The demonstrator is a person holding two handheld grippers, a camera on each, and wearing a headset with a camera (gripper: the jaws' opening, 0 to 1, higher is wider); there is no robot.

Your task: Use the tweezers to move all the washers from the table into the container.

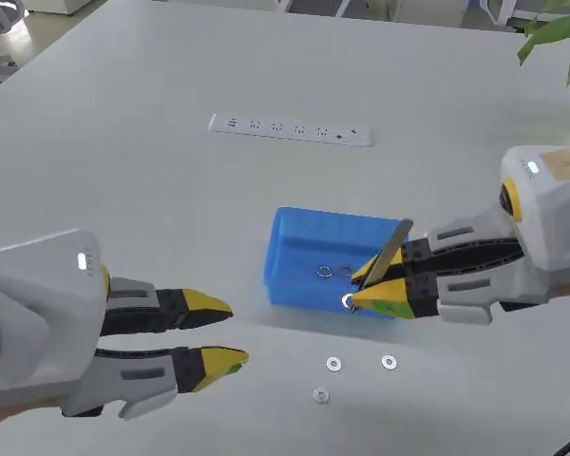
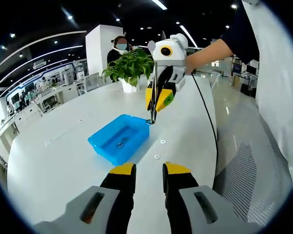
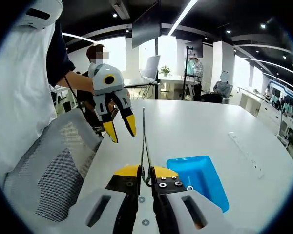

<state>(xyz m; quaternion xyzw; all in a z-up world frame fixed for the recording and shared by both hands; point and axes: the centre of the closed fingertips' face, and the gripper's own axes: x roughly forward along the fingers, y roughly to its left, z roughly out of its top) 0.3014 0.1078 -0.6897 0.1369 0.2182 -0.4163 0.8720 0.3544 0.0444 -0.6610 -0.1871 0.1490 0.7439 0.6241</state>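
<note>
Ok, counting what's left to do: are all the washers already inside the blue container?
No, three washers lie on the table just in front of the blue container.

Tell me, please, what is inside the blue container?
At least one washer lies on the container floor. The right gripper and tweezers cover its near right corner.

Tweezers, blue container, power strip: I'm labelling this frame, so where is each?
tweezers (image 1: 391, 249), head view, on the metal shaft above the tool.
blue container (image 1: 299, 290), head view, on its near wall.
power strip (image 1: 290, 129), head view, on its middle.
</note>
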